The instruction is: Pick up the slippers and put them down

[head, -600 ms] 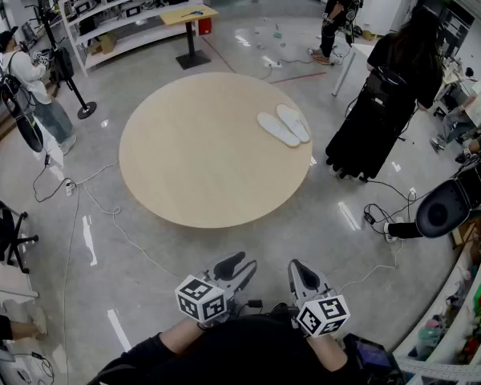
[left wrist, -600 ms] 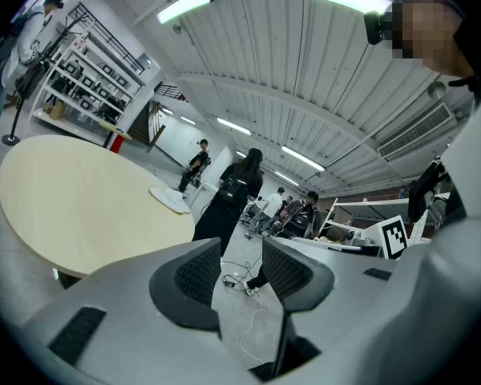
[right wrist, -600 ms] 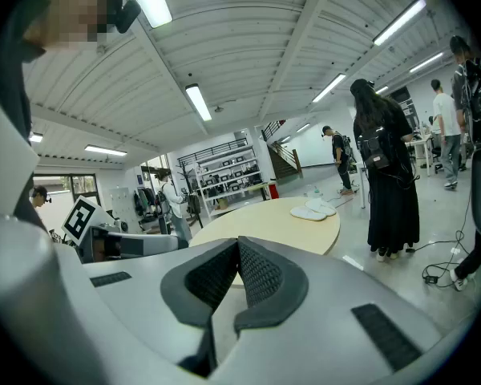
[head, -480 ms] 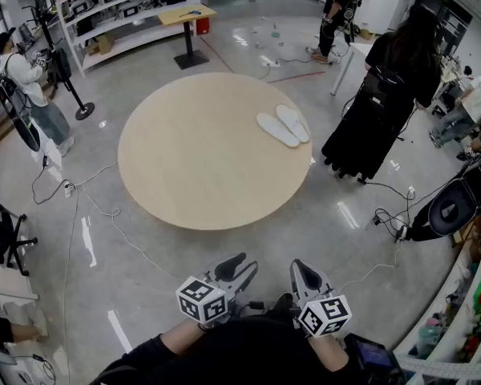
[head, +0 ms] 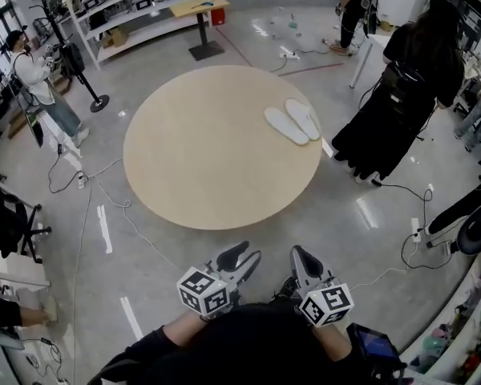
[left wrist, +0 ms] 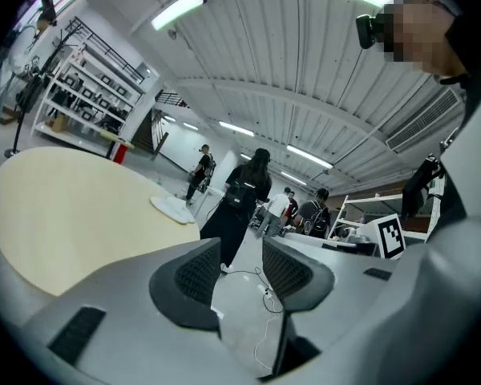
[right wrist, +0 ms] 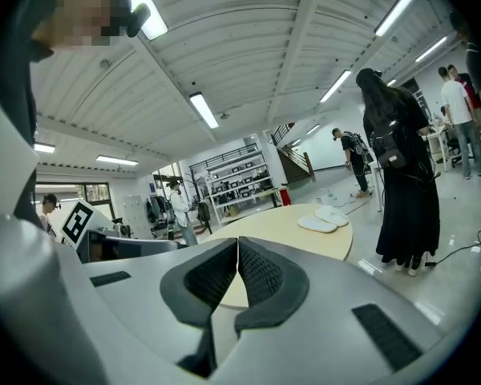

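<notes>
Two white slippers (head: 292, 122) lie side by side at the far right of a round, light wooden table (head: 200, 159); they also show small in the left gripper view as slippers (left wrist: 173, 208) and in the right gripper view as slippers (right wrist: 324, 219). My left gripper (head: 242, 257) is held low before my body, well short of the table, jaws open with nothing between them (left wrist: 242, 273). My right gripper (head: 299, 257) sits beside it, jaws shut and empty (right wrist: 237, 273).
A person in black (head: 401, 95) stands right of the table near the slippers. Another person (head: 40, 79) stands far left by a stand. Shelving (head: 136, 6) and a small table (head: 196, 10) are behind. Cables (head: 104, 207) trail across the floor.
The view has shifted a little closer to the table. Both grippers stay low in front of me in much the same place.
</notes>
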